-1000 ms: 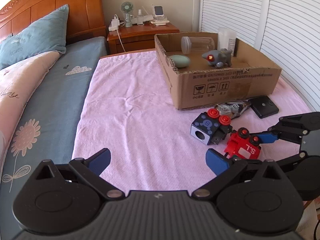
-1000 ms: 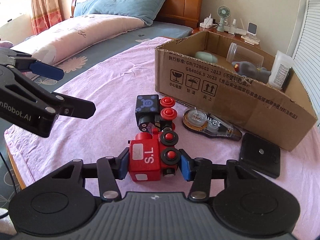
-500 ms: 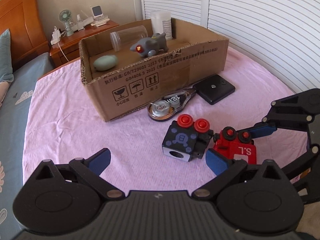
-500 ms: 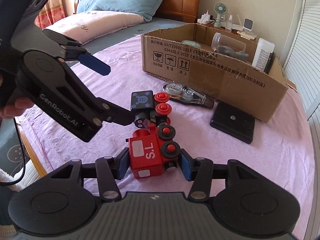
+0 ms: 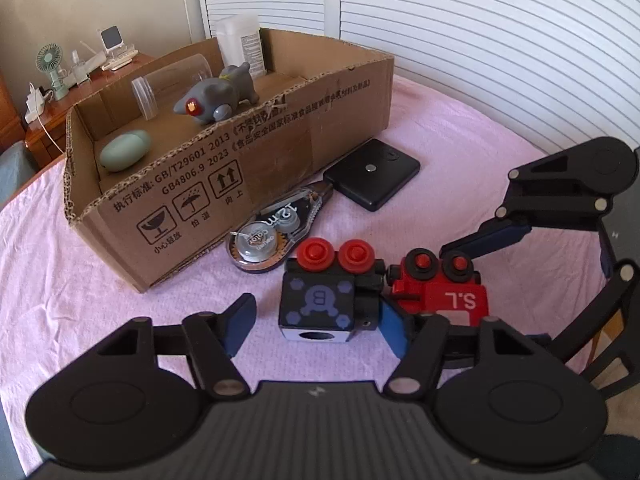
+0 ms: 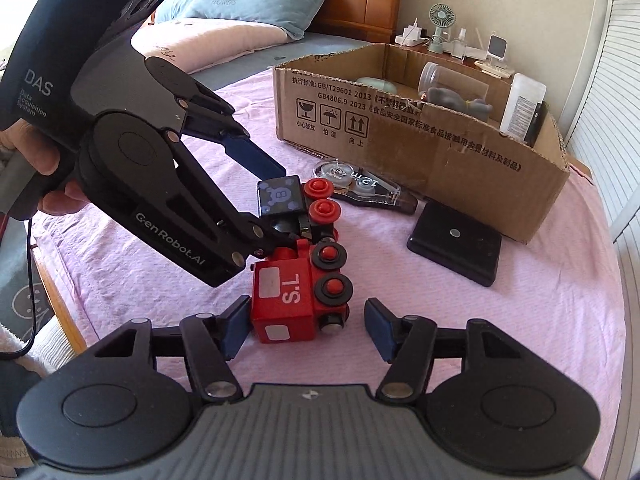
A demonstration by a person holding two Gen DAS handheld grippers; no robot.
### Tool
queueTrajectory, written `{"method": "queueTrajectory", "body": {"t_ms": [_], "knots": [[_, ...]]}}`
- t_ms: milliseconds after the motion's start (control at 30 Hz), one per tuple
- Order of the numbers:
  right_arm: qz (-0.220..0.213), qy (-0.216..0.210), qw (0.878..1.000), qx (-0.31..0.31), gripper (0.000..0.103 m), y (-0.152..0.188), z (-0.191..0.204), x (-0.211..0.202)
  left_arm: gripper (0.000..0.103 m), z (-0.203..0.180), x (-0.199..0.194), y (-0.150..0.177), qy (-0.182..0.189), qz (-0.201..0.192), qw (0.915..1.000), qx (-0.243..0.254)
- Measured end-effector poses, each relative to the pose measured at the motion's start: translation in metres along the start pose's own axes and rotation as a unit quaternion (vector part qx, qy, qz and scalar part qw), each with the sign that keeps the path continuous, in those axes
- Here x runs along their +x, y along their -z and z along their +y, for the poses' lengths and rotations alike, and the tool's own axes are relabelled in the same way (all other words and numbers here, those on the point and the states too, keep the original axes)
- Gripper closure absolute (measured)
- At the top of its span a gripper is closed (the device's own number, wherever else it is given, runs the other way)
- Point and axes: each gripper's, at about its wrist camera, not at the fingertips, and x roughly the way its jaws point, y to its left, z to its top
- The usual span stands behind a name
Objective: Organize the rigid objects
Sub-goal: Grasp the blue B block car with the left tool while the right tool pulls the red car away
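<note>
A black toy train car (image 5: 316, 306) with two red wheels lies on the pink blanket, coupled to a red engine (image 6: 288, 296) marked S.L. My left gripper (image 5: 316, 316) straddles the black car and its jaws are closing. The right pad (image 5: 394, 330) is at the car's coupling end, while the left pad (image 5: 240, 324) still stands a gap away from it. My right gripper (image 6: 306, 316) is around the red engine and its jaws are opening. Its right pad (image 6: 378, 328) is clear of the wheels. A hand holds the left gripper (image 6: 272, 204), seen from the side.
A cardboard box (image 5: 224, 184) stands behind the toys and holds a grey mouse toy (image 5: 216, 96), a green egg shape (image 5: 124, 154), a clear jar (image 5: 172, 84) and a white bottle (image 5: 240, 48). A correction tape roller (image 5: 276, 232) and a black square pad (image 5: 372, 172) lie in front of it.
My left gripper swung round to the toys, came down over the black car, and its wide jaws narrowed around it. My right jaws, shut on the red engine before, have parted.
</note>
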Motion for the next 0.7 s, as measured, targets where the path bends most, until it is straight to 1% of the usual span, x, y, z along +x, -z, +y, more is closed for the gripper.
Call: {"method": "queueTrajectory", "body": {"t_ms": [33,67,200,300,467,567,600,633,700], "knots": [[0.000,0.002,1.000,-0.001,0.037,-0.001,0.000,0.000,0.052,0.001,0.000,-0.001,0.005,0.000,0.9999,-0.009],[0.000,0.006,1.000,-0.003,0.037,-0.001,0.001,0.001,0.052,0.001,0.000,-0.001,0.003,-0.001,0.9998,-0.019],[-0.007,0.024,1.000,-0.007,0.038,-0.005,0.004,0.001,0.053,-0.003,-0.002,0.002,-0.022,-0.007,0.9985,-0.051],[-0.012,0.035,0.999,0.001,0.049,-0.007,0.005,0.001,0.053,-0.005,-0.005,0.006,-0.037,-0.014,0.9957,-0.084],[-0.017,0.061,0.997,0.038,0.047,-0.006,0.008,0.002,0.053,-0.007,-0.010,0.010,-0.066,-0.018,0.9886,-0.134],[-0.022,0.075,0.995,0.057,0.047,-0.004,0.011,0.001,0.053,-0.009,-0.011,0.012,-0.076,-0.021,0.9856,-0.150],[-0.023,0.077,0.995,0.062,0.047,-0.003,0.010,0.001,0.053,-0.011,-0.011,0.012,-0.077,-0.020,0.9862,-0.145],[-0.021,0.074,0.995,0.063,0.047,-0.003,0.010,0.001,0.056,-0.011,-0.012,0.013,-0.073,-0.022,0.9871,-0.140],[-0.020,0.068,0.996,0.061,0.047,-0.002,0.005,0.000,0.056,-0.009,-0.016,0.016,-0.054,-0.020,0.9891,-0.135]]}}
